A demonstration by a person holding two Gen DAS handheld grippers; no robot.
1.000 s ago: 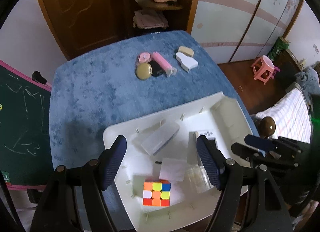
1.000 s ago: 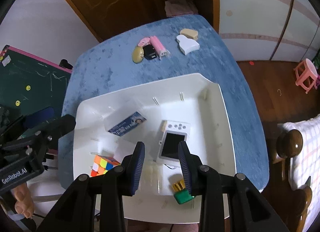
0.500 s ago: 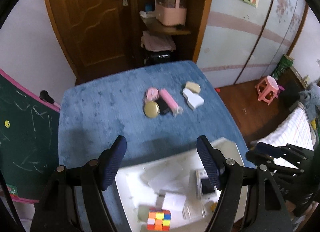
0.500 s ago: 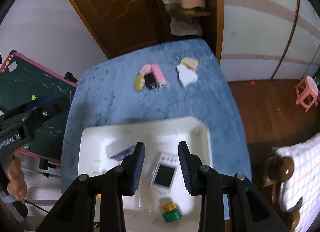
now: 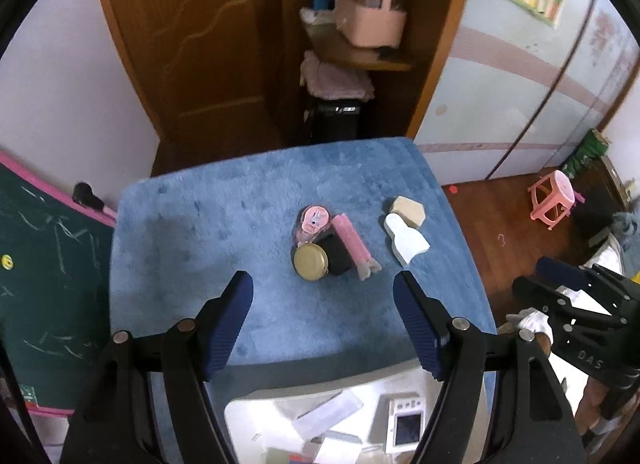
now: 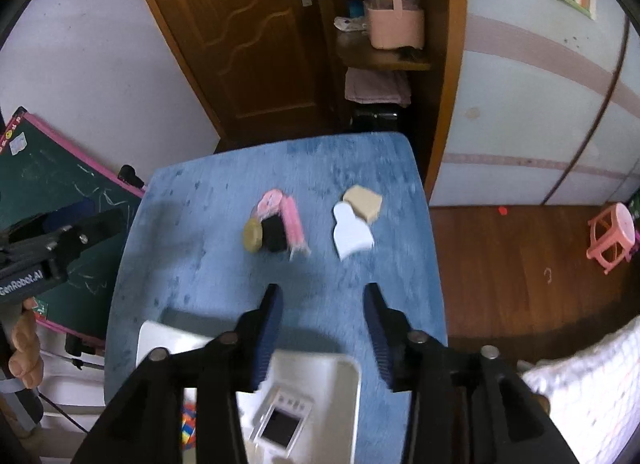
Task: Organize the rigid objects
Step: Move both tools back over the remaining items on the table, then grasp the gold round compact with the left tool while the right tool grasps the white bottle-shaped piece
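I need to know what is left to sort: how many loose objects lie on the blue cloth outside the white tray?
6. Clustered mid-table: pink round case, pink bar, black item, gold disc. To their right: tan block and white bottle-shaped piece. Others may hide beneath.

free: blue table (image 5: 248,223) near half | blocked: far cluster, gold tin (image 5: 311,262)

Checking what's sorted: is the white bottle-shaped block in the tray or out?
Out. The white bottle-shaped block lies flat on the blue tablecloth, beside the beige block, far from the white tray.
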